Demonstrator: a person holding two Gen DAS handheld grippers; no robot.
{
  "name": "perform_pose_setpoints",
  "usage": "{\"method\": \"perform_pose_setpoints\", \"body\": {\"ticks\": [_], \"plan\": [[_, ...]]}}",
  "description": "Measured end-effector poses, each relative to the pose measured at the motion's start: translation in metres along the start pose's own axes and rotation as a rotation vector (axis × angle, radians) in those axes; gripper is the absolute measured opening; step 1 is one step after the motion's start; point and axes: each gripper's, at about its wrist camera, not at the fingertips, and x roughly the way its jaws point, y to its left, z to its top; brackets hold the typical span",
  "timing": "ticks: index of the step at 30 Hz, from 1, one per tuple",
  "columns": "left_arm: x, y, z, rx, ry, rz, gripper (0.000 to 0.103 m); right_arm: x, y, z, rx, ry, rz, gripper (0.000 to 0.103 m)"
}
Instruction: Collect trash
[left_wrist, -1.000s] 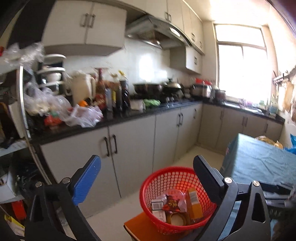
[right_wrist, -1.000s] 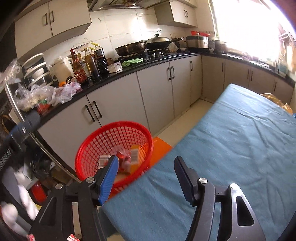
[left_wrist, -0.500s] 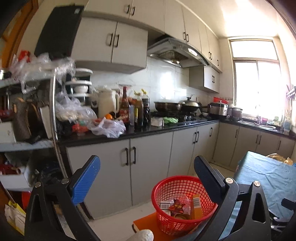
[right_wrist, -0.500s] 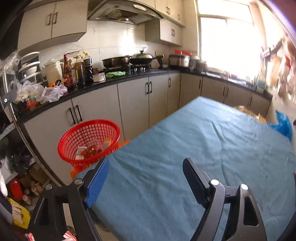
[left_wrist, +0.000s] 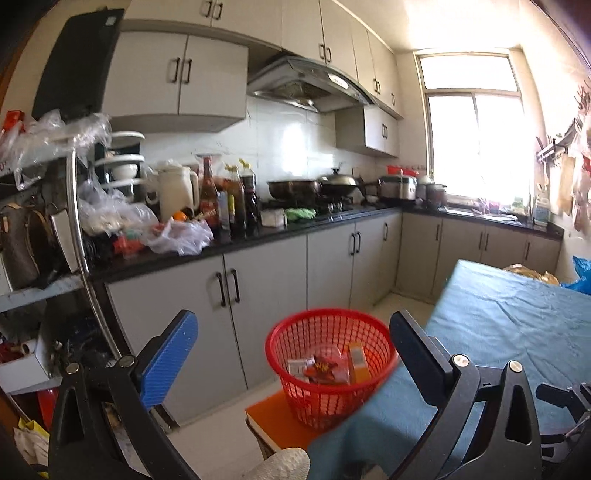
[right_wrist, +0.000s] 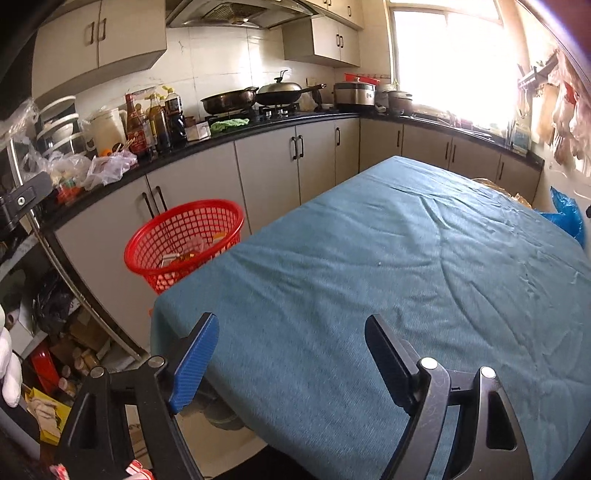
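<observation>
A red mesh basket (left_wrist: 328, 360) (right_wrist: 184, 240) stands on an orange stool (left_wrist: 275, 421) beside the table's corner. Inside it lie small boxes and wrappers (left_wrist: 327, 367). My left gripper (left_wrist: 291, 332) is open, nothing between its fingers, and the basket shows in the gap well beyond them. Over the blue tablecloth (right_wrist: 406, 258) near the table's front edge, my right gripper (right_wrist: 291, 336) is open and holds nothing. No trash shows on the cloth.
Grey kitchen cabinets (left_wrist: 266, 280) with a black counter run behind the basket, crowded with bottles (left_wrist: 236, 199), plastic bags (left_wrist: 177, 236) and pans. A metal shelf (left_wrist: 77, 229) stands at left. A blue bag (right_wrist: 565, 214) lies past the table's far right. A white-gloved hand (right_wrist: 9, 369) shows at left.
Both grippers have drawn back from the basket, which now looks smaller and farther. The right gripper's jaws widened, and more of the tablecloth lies in its view.
</observation>
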Motion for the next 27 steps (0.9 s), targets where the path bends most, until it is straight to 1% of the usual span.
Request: {"method": "perform_pose_setpoints", "body": {"ticks": [2,6,11,17,22,25,27], "plan": [[0.0,0.0,-0.007,-0.002,0.026,-0.005,0.103,-0.002,0.003,-0.003,-0.005,-0.004,-0.01,0.085],[0.008,0.006,-0.018,0.0,0.082,0.02,0.103,-0.002,0.006,-0.004,0.002,-0.003,-0.016,0.085],[0.017,0.015,-0.032,-0.009,0.151,0.015,0.103,-0.001,0.011,-0.003,0.004,-0.001,-0.031,0.085],[0.021,0.019,-0.043,0.005,0.184,0.026,0.103,0.001,0.021,-0.005,-0.016,-0.002,-0.046,0.085],[0.025,0.021,-0.048,0.007,0.213,0.027,0.103,0.001,0.03,-0.006,-0.034,-0.007,-0.038,0.085],[0.025,0.021,-0.049,0.017,0.216,0.036,0.103,-0.002,0.035,-0.005,-0.063,-0.015,-0.045,0.085],[0.025,0.02,-0.049,0.023,0.219,0.037,0.103,-0.003,0.038,0.0,-0.078,-0.009,-0.034,0.085]]}}
